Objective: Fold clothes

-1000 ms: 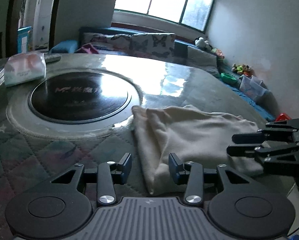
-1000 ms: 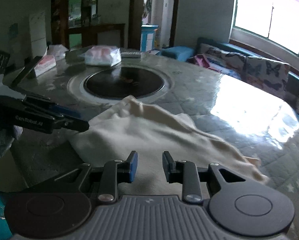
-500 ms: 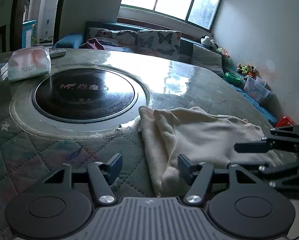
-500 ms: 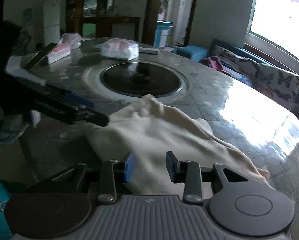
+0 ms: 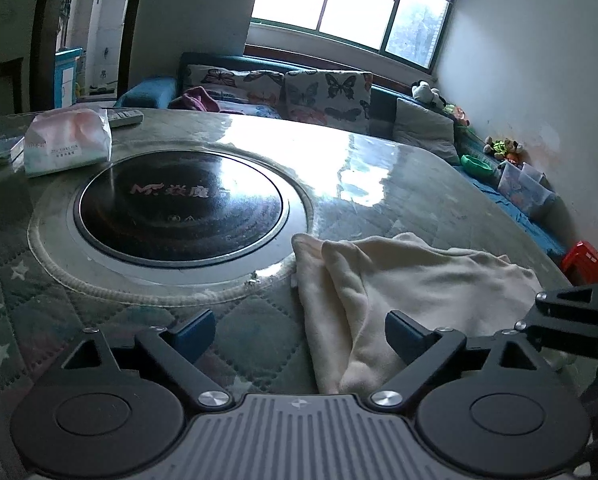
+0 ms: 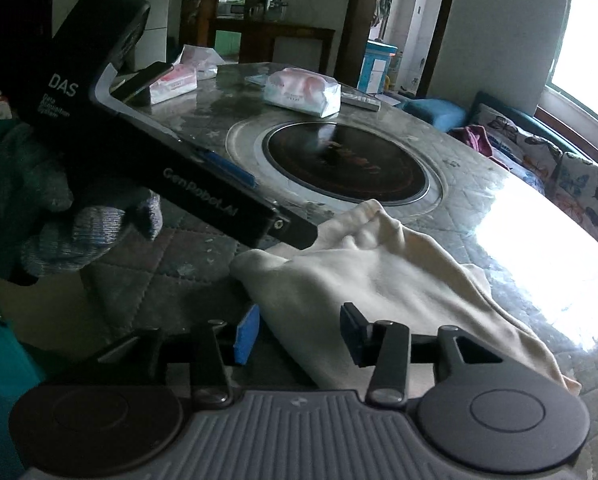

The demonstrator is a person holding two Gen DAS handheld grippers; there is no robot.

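Note:
A cream garment [image 5: 411, 280] lies folded and rumpled on the table beside the round black hob [image 5: 179, 208]. My left gripper [image 5: 299, 332] hovers over its near left corner, jaws opening wide, pads clear of the cloth. In the right wrist view the garment [image 6: 379, 272] runs under my right gripper [image 6: 301, 336]; its jaws are opening too, and the cloth lies between the pads without being pinched. The left gripper [image 6: 295, 234], held by a gloved hand [image 6: 59, 224], reaches the cloth's far corner. The right gripper [image 5: 531, 310] shows at the right edge of the left wrist view.
The round table [image 5: 419, 184] has a quilted cover under a glossy top. Tissue packs [image 5: 67, 144] [image 6: 171, 80] and a remote [image 5: 125, 118] sit beyond the hob. A sofa with butterfly cushions [image 5: 327, 96] and a red stool [image 5: 585, 260] stand behind.
Both grippers' jaws have spread apart, the left far more. The right wrist view has rolled and shifted, so the left gripper now looms larger in it. The garment stays on the table.

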